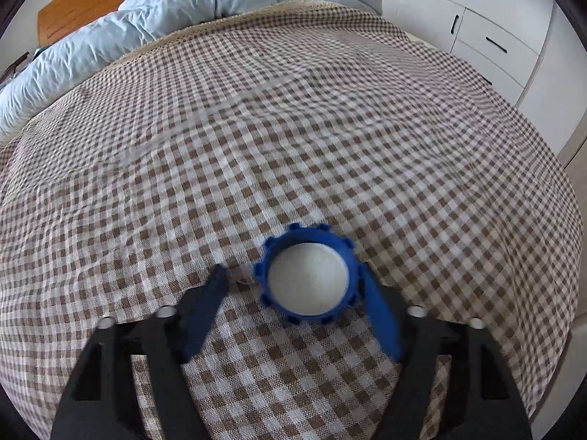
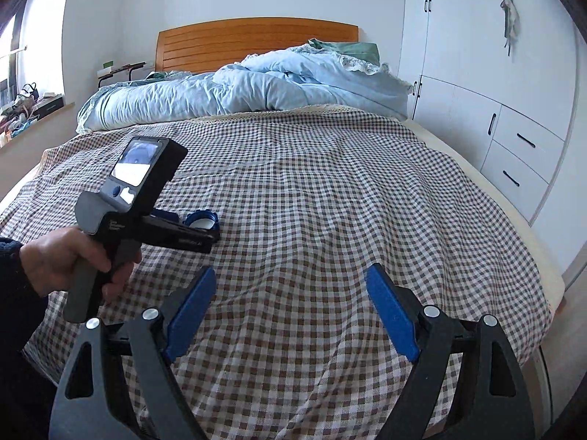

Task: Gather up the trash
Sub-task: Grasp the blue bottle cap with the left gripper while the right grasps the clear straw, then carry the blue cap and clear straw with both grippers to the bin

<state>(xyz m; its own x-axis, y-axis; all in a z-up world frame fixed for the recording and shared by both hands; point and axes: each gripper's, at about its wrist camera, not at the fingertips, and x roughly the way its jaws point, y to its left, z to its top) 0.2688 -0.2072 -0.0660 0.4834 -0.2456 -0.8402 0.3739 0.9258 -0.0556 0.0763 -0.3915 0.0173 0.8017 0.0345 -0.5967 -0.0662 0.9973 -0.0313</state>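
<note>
A blue ridged bottle cap with a white inside lies open side up on the brown-and-white checked bedspread. My left gripper points down over it with the cap between its blue fingers. The right finger sits against the cap's rim, while the left finger stands a gap away. In the right wrist view a hand holds that left gripper just by the cap. My right gripper hovers open above the bedspread, with nothing between its fingers.
A crumpled light-blue duvet is heaped at the head of the bed before a wooden headboard. White wardrobe doors and drawers run along the right side. A cluttered windowsill is at the left.
</note>
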